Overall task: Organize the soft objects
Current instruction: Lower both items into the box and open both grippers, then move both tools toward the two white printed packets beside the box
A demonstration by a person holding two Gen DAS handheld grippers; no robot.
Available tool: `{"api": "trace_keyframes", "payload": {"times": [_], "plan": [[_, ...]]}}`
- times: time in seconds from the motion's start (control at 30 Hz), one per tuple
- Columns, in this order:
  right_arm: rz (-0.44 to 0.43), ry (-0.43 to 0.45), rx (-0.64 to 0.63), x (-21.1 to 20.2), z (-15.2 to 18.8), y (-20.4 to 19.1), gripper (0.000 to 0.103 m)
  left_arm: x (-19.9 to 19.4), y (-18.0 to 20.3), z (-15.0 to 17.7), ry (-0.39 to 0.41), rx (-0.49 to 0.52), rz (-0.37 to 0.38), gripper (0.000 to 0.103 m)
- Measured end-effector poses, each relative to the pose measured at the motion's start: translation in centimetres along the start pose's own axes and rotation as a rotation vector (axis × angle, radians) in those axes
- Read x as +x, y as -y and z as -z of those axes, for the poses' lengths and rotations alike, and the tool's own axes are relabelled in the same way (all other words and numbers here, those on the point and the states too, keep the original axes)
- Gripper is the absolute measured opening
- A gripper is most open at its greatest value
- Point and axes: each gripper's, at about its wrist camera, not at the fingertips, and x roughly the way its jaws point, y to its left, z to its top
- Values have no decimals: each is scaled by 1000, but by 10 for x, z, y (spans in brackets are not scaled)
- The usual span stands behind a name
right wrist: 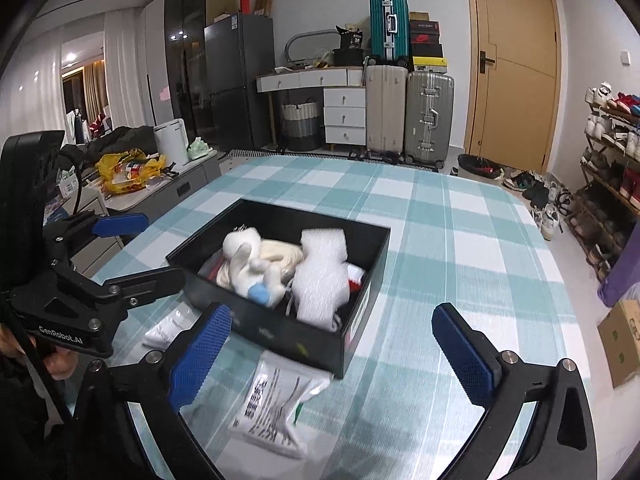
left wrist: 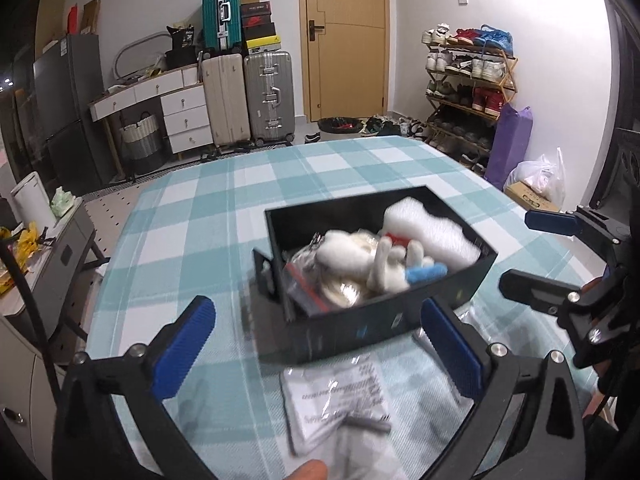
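We hold two grippers over a table (left wrist: 192,208) covered with a teal and white checked cloth. Our left gripper (left wrist: 318,348) has its blue-padded jaws spread wide apart with nothing between the pads. Our right gripper (right wrist: 332,344) is the same, jaws wide and empty. Near the middle of the table sits an open black box (right wrist: 360,312), and the soft things are inside it: a white plush toy (left wrist: 352,256) with a blue part lies on its side, a white foam piece (left wrist: 432,232) rests against it toward the far wall of the box, something red (right wrist: 356,276) shows beside the foam, and a clear bag (left wrist: 304,284) with a red strip lies under the toy. Just in front of the box, on the cloth between it and us, lies a flat white packet (right wrist: 272,404) with dark print; it is blurred, so we cannot read it. In the left view a fingertip (left wrist: 308,470) shows at the bottom edge. Behind the table stand suitcases (left wrist: 248,96), a white desk (left wrist: 160,96) with drawers, a closed wooden door (left wrist: 344,36) and a rack (left wrist: 468,80) full of shoes.
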Motion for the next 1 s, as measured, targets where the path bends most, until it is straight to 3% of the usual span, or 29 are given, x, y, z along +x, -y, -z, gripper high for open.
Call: {"api": "trace_keyframes", "payload": {"times": [0.27,1.0], "plan": [[-43,-54,13,4,23,-4,102,6,-6,19,-46,-23,-13,103],[-28,-211,8,39,43,-15,102,25,-2,52,-169,-35,5,103]]}}
